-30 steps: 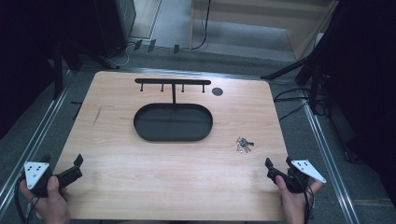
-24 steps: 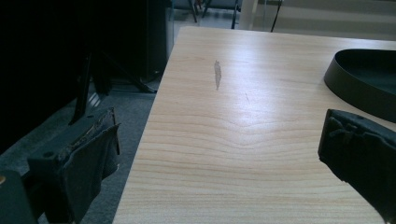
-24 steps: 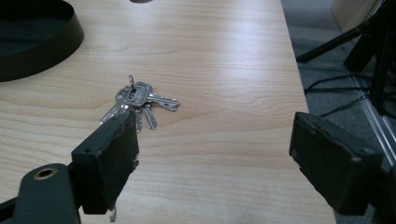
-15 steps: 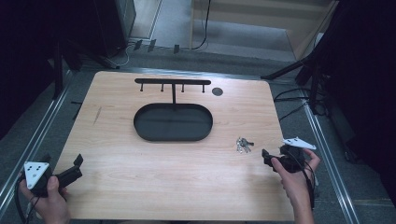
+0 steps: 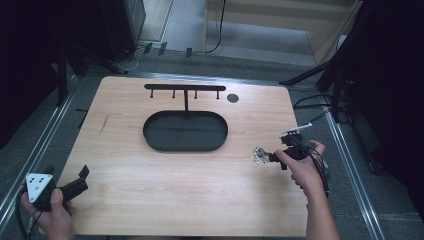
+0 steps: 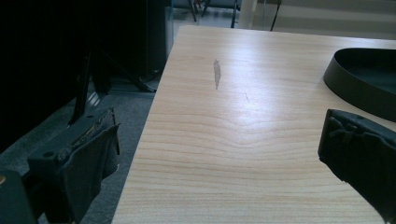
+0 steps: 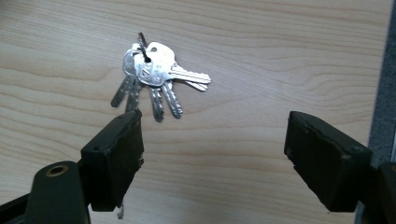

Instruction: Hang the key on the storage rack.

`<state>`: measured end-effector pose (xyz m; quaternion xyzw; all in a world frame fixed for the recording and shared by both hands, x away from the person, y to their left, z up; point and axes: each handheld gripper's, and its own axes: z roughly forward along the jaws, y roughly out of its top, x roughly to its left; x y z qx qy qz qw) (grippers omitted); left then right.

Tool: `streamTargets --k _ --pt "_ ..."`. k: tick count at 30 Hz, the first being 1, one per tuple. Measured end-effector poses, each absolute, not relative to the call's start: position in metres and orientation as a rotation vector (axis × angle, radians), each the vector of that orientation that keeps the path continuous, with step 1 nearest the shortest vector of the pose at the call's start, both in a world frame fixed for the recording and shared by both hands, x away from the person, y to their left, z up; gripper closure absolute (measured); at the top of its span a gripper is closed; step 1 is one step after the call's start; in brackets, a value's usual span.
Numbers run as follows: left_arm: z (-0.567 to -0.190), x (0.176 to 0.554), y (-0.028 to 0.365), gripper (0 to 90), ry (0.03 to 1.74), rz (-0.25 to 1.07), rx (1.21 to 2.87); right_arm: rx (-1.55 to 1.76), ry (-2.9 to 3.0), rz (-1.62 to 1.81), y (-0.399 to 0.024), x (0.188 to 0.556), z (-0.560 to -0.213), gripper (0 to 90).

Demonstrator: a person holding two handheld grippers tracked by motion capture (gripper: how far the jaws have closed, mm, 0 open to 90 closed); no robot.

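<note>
I am looking down on a pale wooden tabletop [image 5: 150, 200]. A bunch of keys [image 5: 259, 155] lies flat on its right side, a little to the right of a black oval tray [image 5: 185, 131]. A black rack with small hooks [image 5: 184, 88] stands at the tray's far edge, which I judge to be where keys would hang.

My right tool [image 5: 274, 158] sits just beside the keys, pointing at them from the right. In the right gripper view its two black jaws are spread wide with nothing between them, and the keys [image 7: 153, 79] fan out on the wood just beyond the left jaw's tip. I read this as lining up for a grasp: the jaws are wide so they can straddle the bunch, and are not yet pressing on anything.

My left tool [image 5: 75, 186] rests at the near left corner, well apart from the keys. The left gripper view shows its jaws spread over bare wood, holding nothing; it seems parked out of the way.

Compared with a second ago, the right hand has moved from the near right corner up to the keys. The left hand, keys, tray and rack sit as they did.
</note>
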<state>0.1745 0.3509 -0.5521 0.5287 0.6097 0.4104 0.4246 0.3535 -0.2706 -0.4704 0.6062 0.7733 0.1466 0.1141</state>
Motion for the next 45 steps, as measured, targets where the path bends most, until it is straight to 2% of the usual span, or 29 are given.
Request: streamTargets --k 9,18,33,37,40,41,43,44,45 --pt "-0.552 0.174 0.351 0.0 1.527 1.022 1.323 1.912 2.277 0.284 -0.258 0.381 -0.483 17.9" --pt "-0.552 0.174 0.351 0.0 1.528 1.020 1.322 1.980 2.247 0.226 -0.243 0.393 -0.487 16.9" --pt "-0.552 0.175 0.352 0.0 1.526 1.019 1.322 1.806 2.354 0.150 -0.211 0.402 -0.506 13.9" --pt "-0.552 0.175 0.352 0.0 1.526 1.016 1.325 1.713 2.420 0.161 -0.215 0.397 -0.508 25.6" --pt "-0.552 0.175 0.351 0.0 1.524 1.016 1.328 1.701 2.427 0.176 -0.217 0.396 -0.509 30.6" --pt "-0.552 0.175 0.351 0.0 1.525 1.016 1.328 1.708 2.415 0.193 -0.221 0.395 -0.508 37.7" --pt "-0.552 0.175 0.351 0.0 1.525 1.016 1.325 1.710 2.418 0.192 -0.223 0.395 -0.507 40.9" --pt "-0.552 0.175 0.351 0.0 1.526 1.017 1.325 1.715 2.420 0.190 -0.227 0.393 -0.506 52.6" --pt "-0.552 0.175 0.351 0.0 1.526 1.017 1.324 1.716 2.423 0.184 -0.230 0.393 -0.505 57.8"
